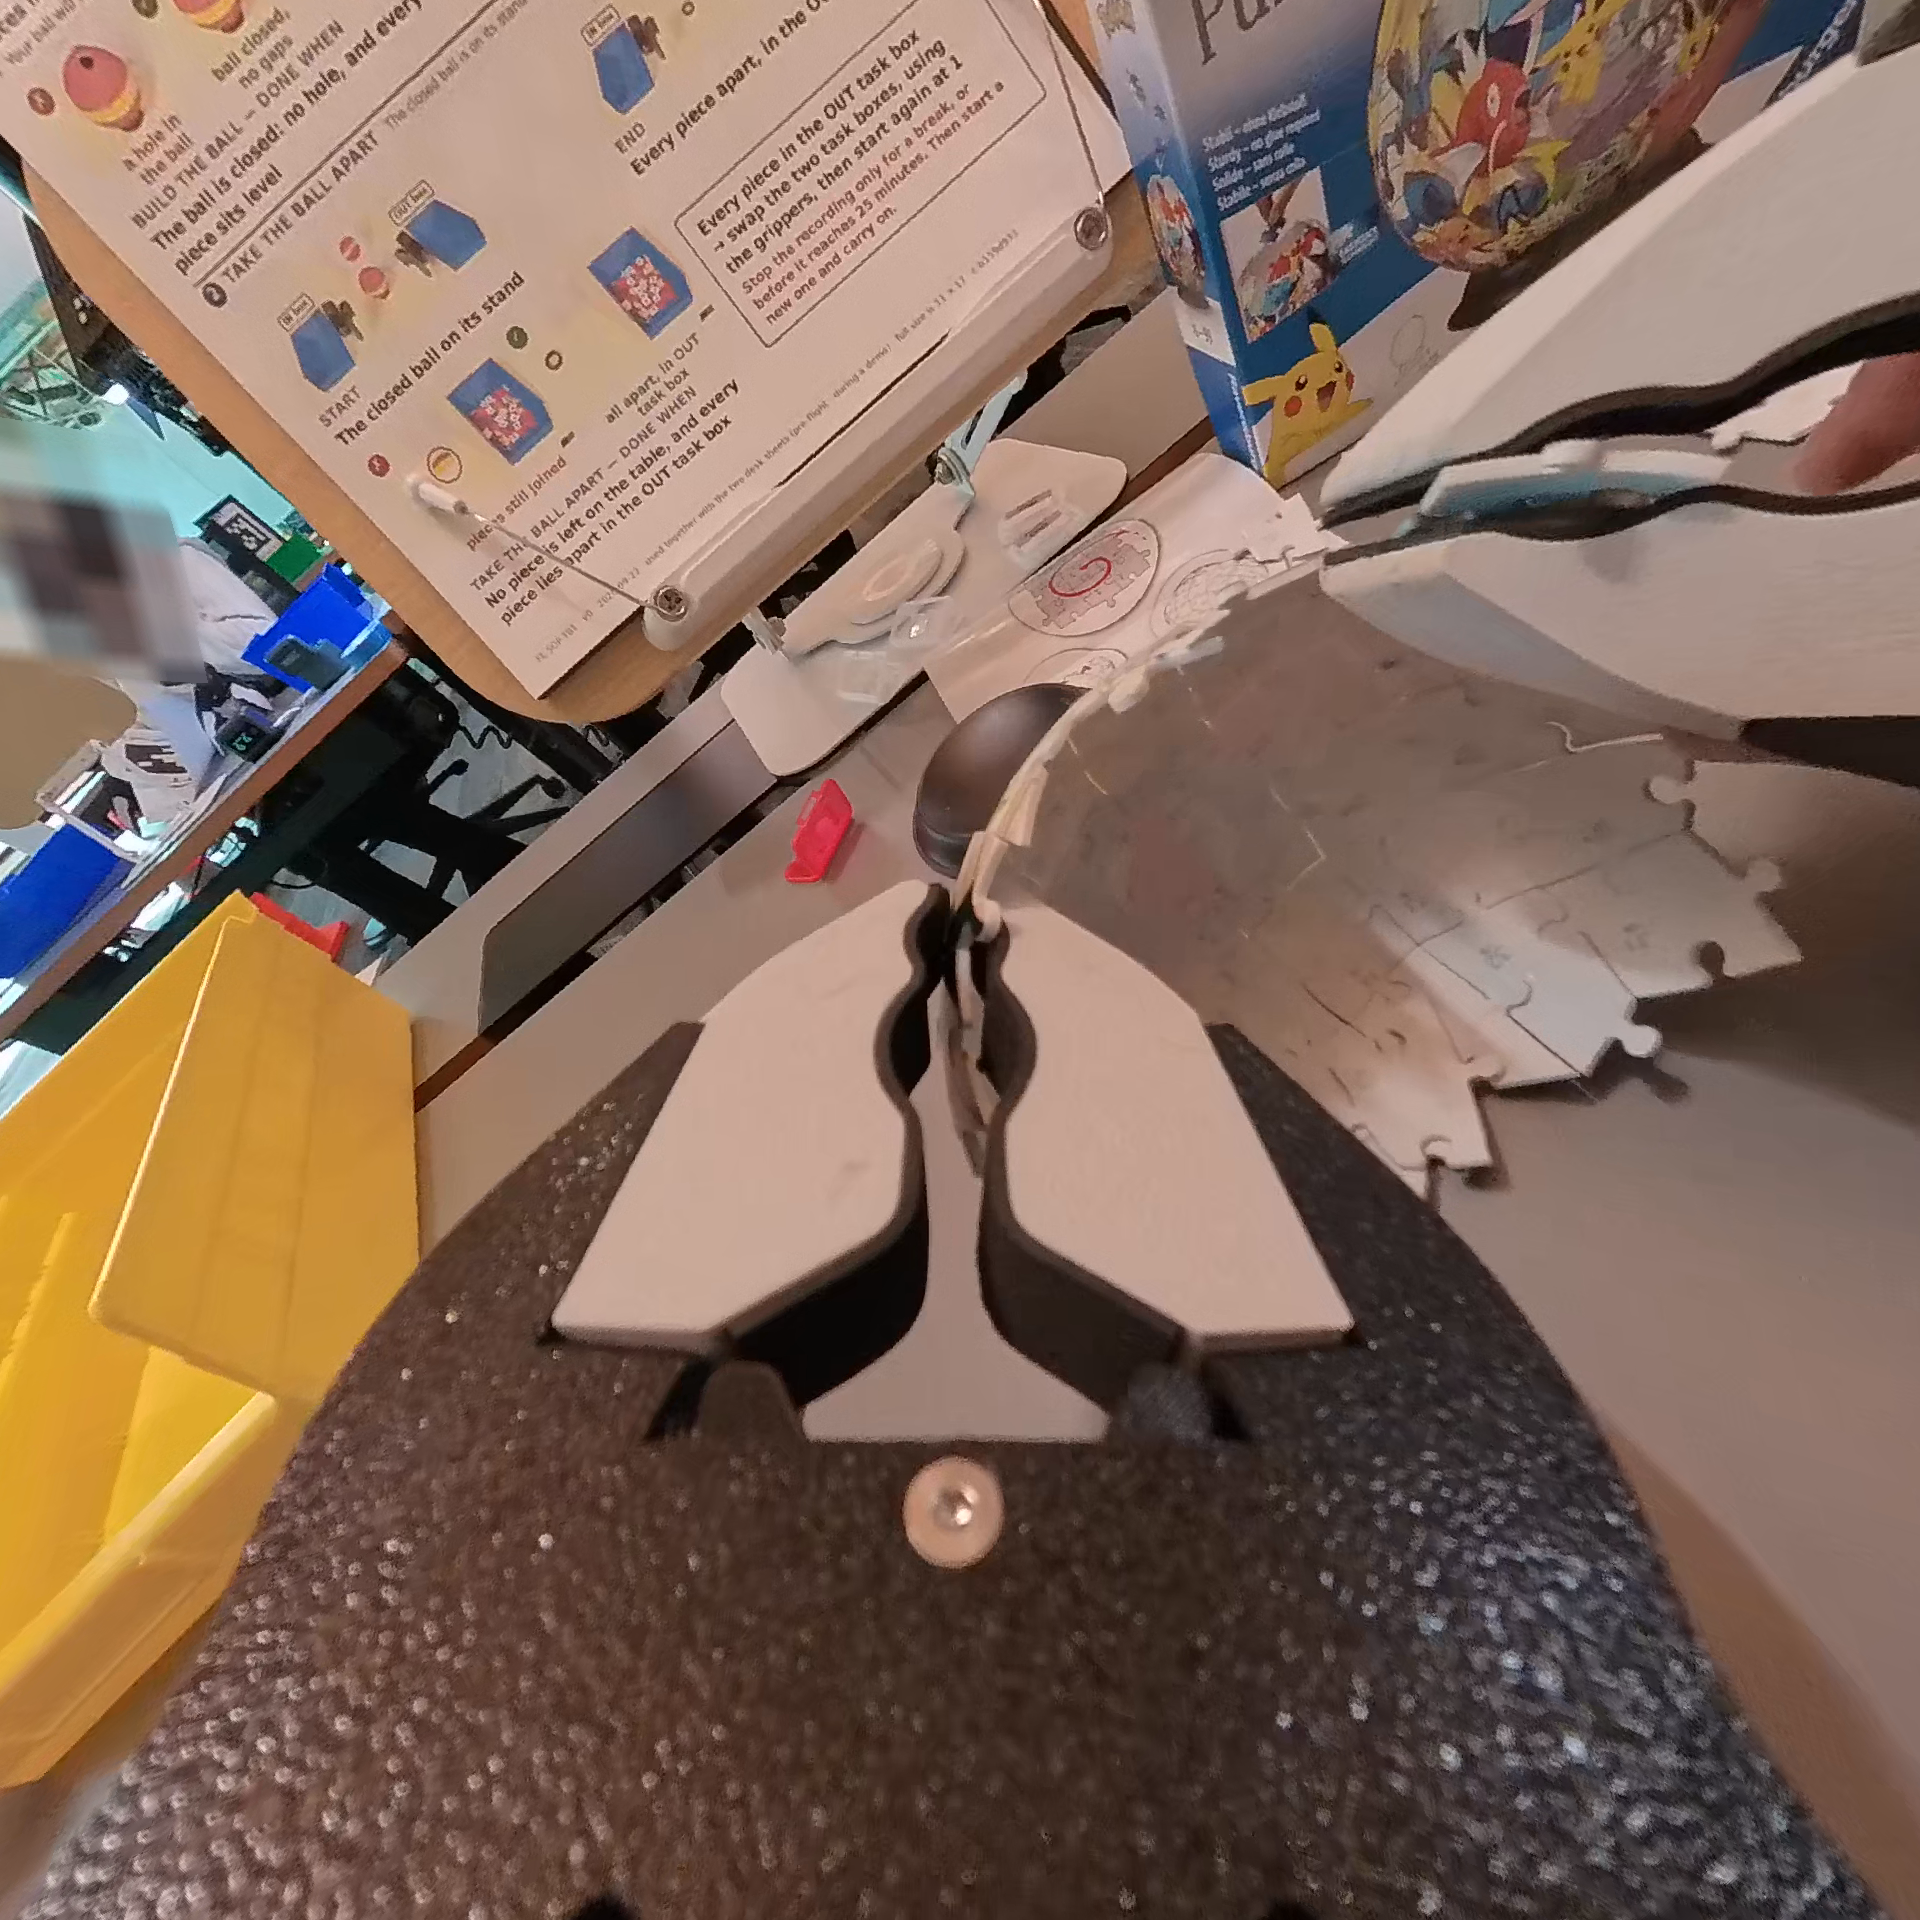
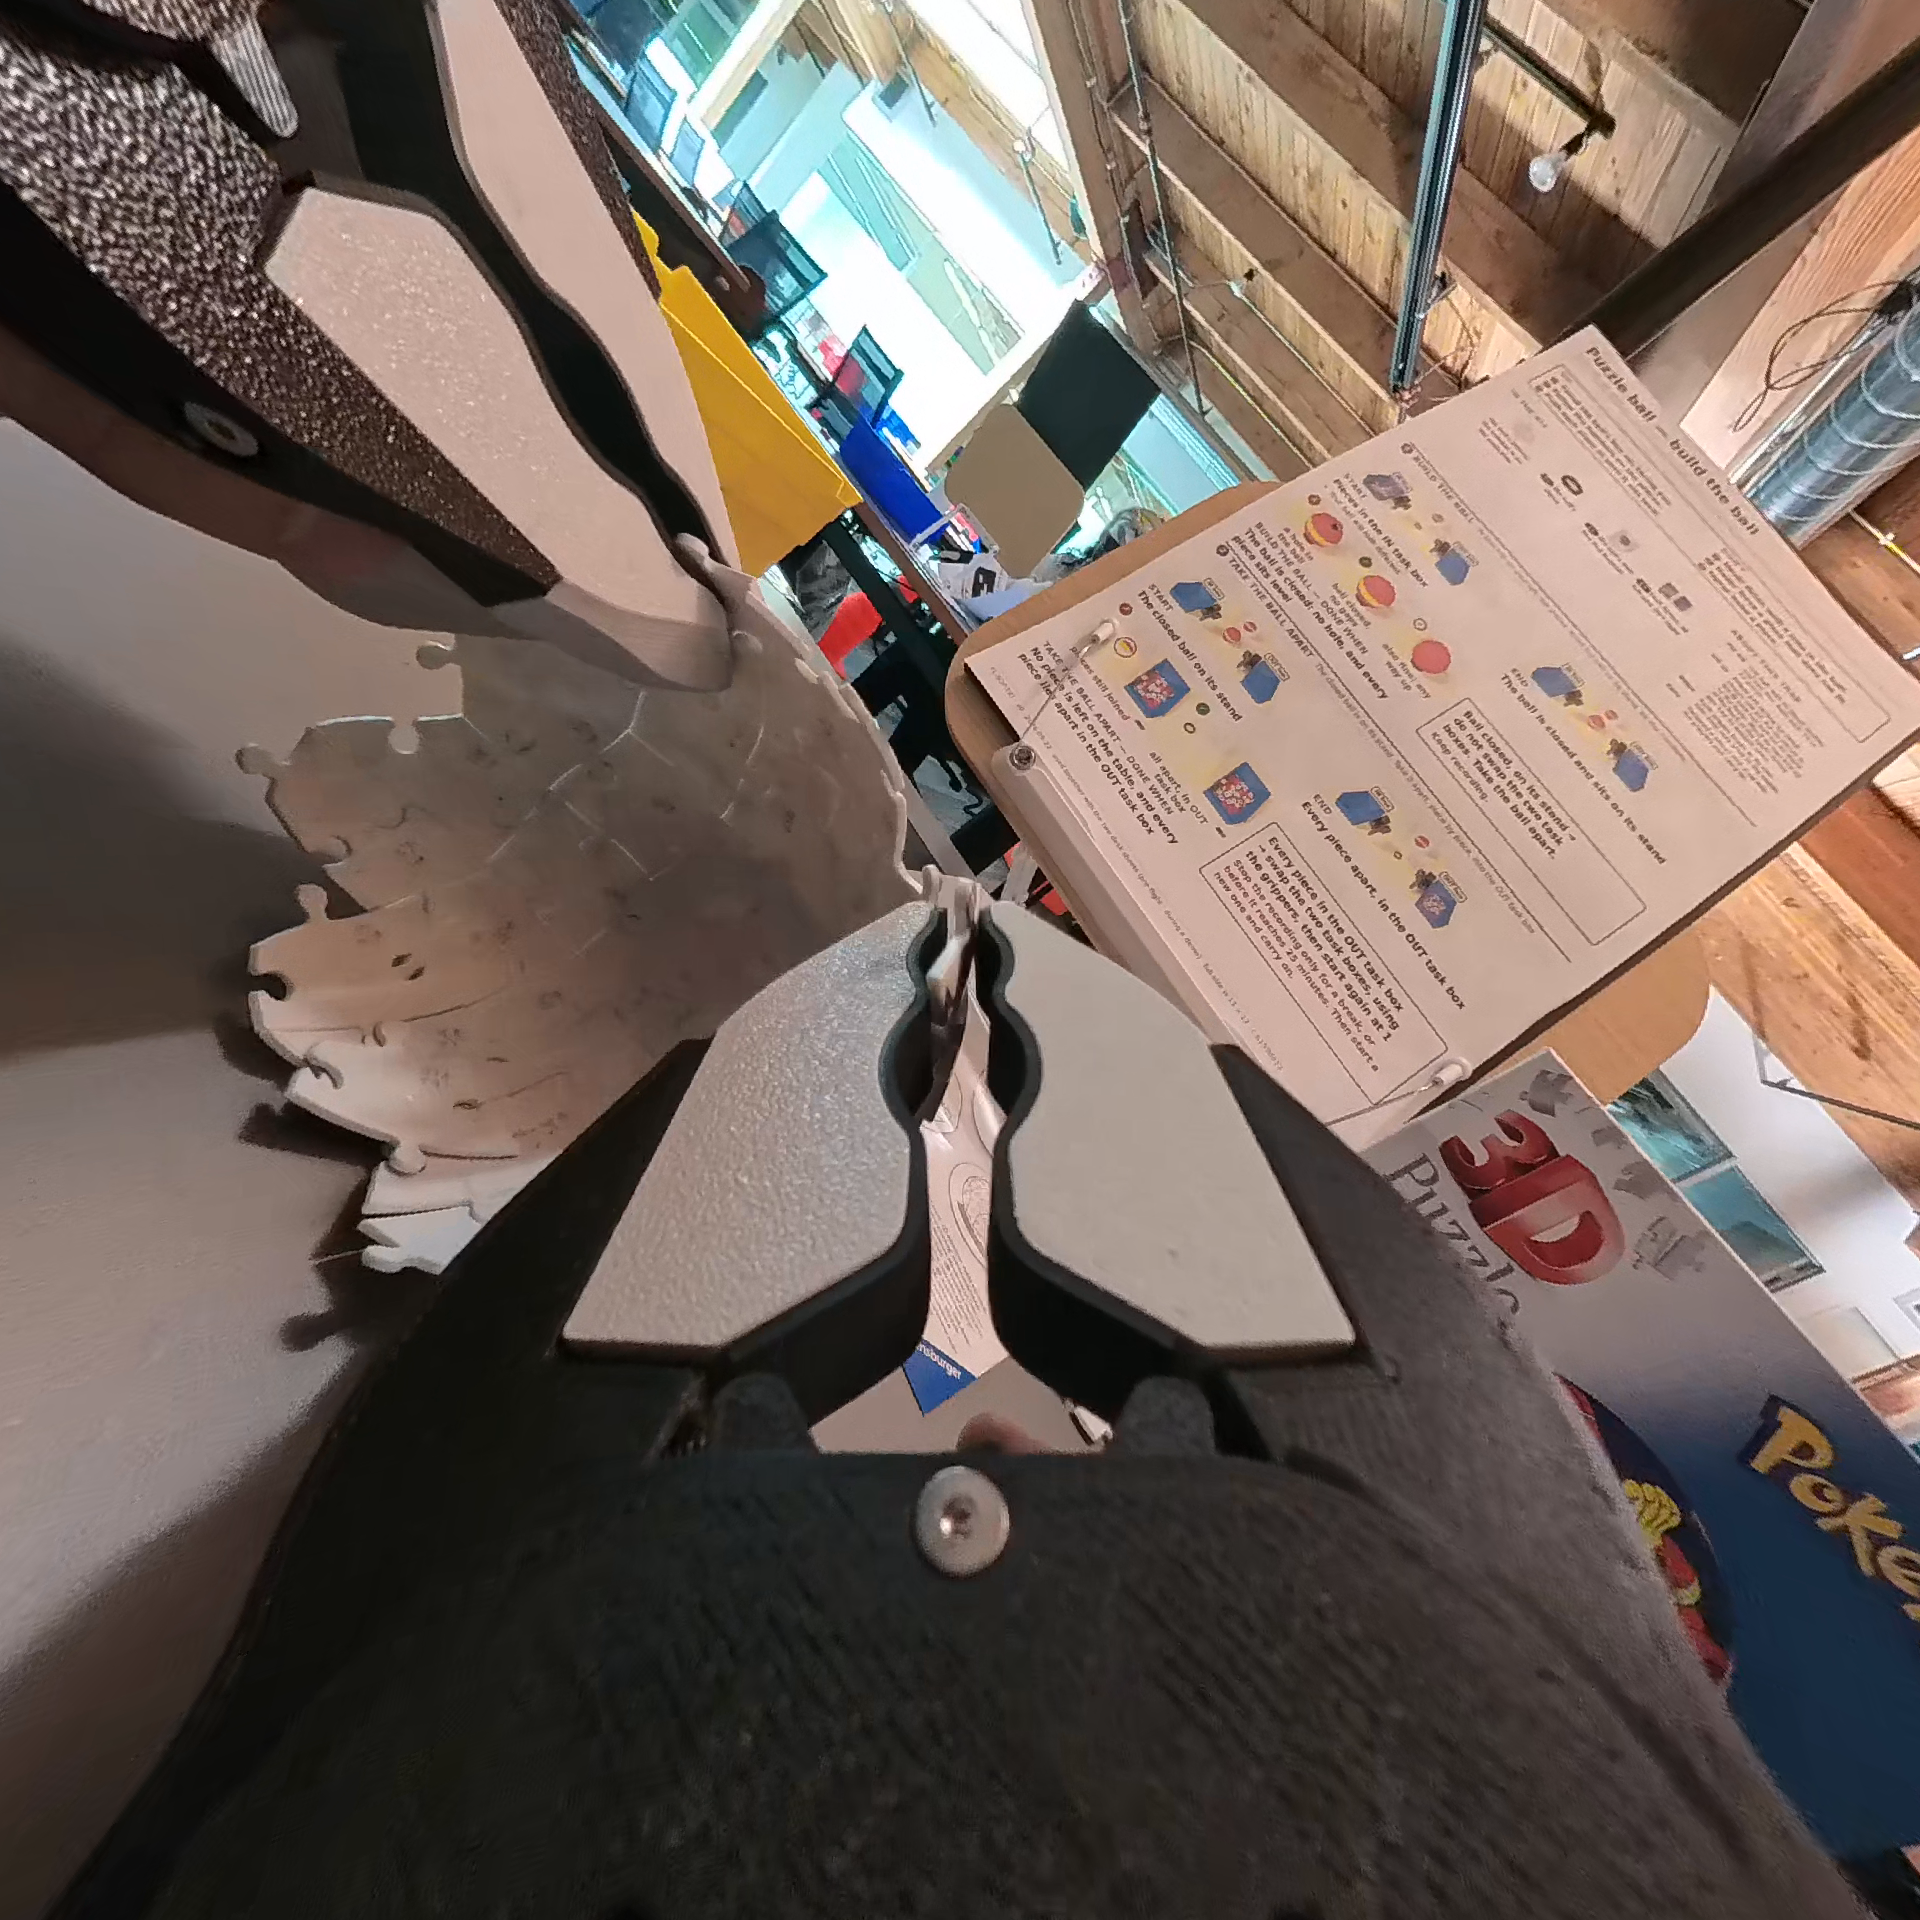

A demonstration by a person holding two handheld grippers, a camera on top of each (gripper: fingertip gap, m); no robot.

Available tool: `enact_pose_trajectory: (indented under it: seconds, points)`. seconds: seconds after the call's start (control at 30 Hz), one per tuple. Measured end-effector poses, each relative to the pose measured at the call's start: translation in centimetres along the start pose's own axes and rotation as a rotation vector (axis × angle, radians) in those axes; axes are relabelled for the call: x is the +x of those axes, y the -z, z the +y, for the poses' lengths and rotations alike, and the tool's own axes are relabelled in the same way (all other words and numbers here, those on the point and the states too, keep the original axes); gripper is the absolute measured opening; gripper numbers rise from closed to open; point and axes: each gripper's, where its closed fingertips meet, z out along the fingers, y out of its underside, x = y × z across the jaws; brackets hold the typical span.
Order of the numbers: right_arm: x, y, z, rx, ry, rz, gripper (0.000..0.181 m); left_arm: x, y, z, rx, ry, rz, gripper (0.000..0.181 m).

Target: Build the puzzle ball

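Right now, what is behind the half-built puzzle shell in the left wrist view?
Behind the puzzle shell a dark rounded stand shows partly, with printed paper sheets beyond. The shell covers the stand's right side.

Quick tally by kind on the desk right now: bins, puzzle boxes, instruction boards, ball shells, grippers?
Yellow bin: 1
Puzzle box: 1
Instruction board: 1
Partly built ball shell: 1
Grippers, left gripper and right gripper: 2
Total: 6

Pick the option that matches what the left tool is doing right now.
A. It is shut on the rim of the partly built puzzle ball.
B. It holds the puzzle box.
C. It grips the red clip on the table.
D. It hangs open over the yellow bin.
A: in the left wrist view the left tool pinches the edge of the curved puzzle ball shell.
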Motion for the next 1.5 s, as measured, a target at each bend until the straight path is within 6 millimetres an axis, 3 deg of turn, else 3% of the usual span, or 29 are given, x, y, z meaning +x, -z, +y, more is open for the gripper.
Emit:
enact_pose_trajectory:
  seconds: [0.43, 0.67, 0.77, 0.87, 0.93, 1.07, 1.2, 1.3, 1.4, 1.5]
  points:
    - [0.6, 0.8, -1.0, 0.066, -0.144, -0.059, 0.011, 0.5, 1.0, 0.3, -0.176, 0.077, 0.057, 0.004]
    - [1.6, 3.5, -2.7, 0.126, -0.35, -0.076, 0.0, 0.2, 0.8, 0.9, -0.245, 0.086, 0.037, 0.003]
    - [2.8, 5.3, -1.1, 0.074, -0.399, -0.036, 0.0, 0.1, 0.9, 1.1, -0.26, 0.076, 0.03, 0.004]
    - [4.7, 7.4, 2.8, -0.073, -0.475, 0.035, 0.002, 0.3, 0.9, 1.5, -0.263, 0.083, 0.041, 0.01]
    - [4.0, 8.1, 4.3, -0.14, -0.577, -0.043, 0.008, 0.2, 1.1, 1.9, -0.274, 0.102, 0.043, 0.006]
    - [2.5, 9.0, 4.2, -0.178, -0.875, -0.087, 0.026, 0.5, 1.6, 2.8, -0.321, 0.181, 0.082, 0.003]
    - [-1.2, 9.1, 2.2, -0.2, -1.147, -0.177, 0.028, 0.2, 2.3, 3.7, -0.356, 0.251, 0.065, 0.004]
    - [-2.7, 8.9, 1.4, -0.257, -1.109, -0.181, 0.033, 0.5, 3.2, 3.8, -0.367, 0.3, 0.072, 0.009]
    - [-4.1, 9.1, 1.9, -0.373, -0.981, -0.184, 0.039, 0.9, 4.4, 3.9, -0.372, 0.323, 0.071, 0.012]
    - [-4.6, 8.6, 1.3, -0.378, -0.913, -0.193, 0.048, 0.9, 5.1, 3.5, -0.318, 0.266, 0.046, 0.008]
